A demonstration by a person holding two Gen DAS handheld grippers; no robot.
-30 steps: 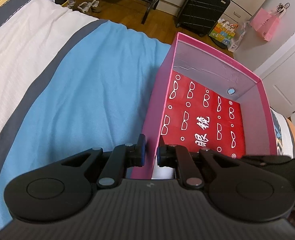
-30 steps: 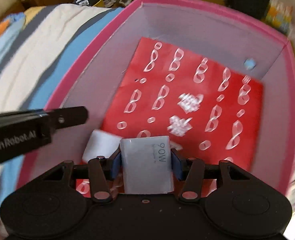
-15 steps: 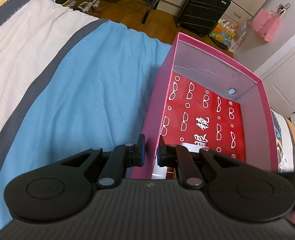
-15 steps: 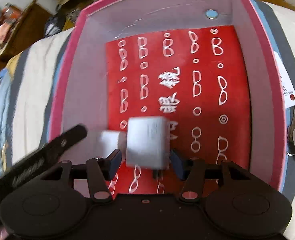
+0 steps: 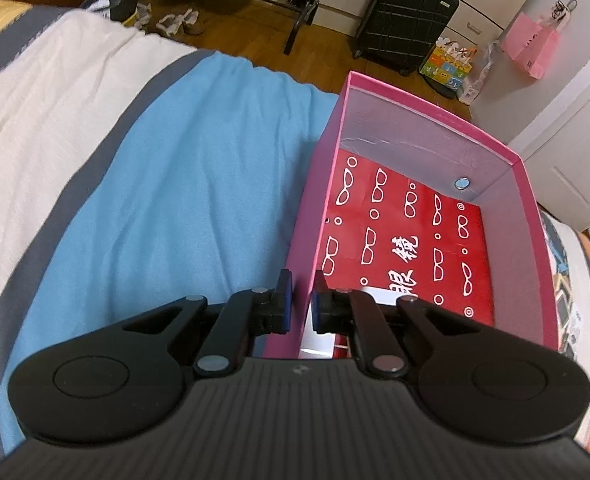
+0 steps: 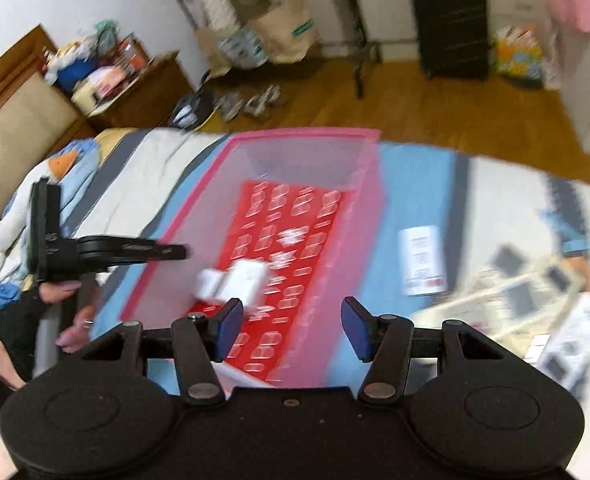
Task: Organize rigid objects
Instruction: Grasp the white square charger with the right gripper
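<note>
Left gripper [image 5: 299, 300] pinched on the pink box [image 5: 533, 248] wall, one pad each side. Right gripper [image 6: 291, 328] spread wide, holding nothing. White chargers [image 6: 235, 284] lying inside box on red sheet [image 6: 295, 248], at 11 o'clock from right fingertips.

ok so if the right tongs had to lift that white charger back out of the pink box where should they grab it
Take the white charger across its two flat side faces, coming down from above through the pink box's open top. It is a blocky cuboid lying on the red glasses-print liner, beside a second white block on its left, so close on the free pair of faces. The view is blurred, so exact orientation is unclear.
</note>
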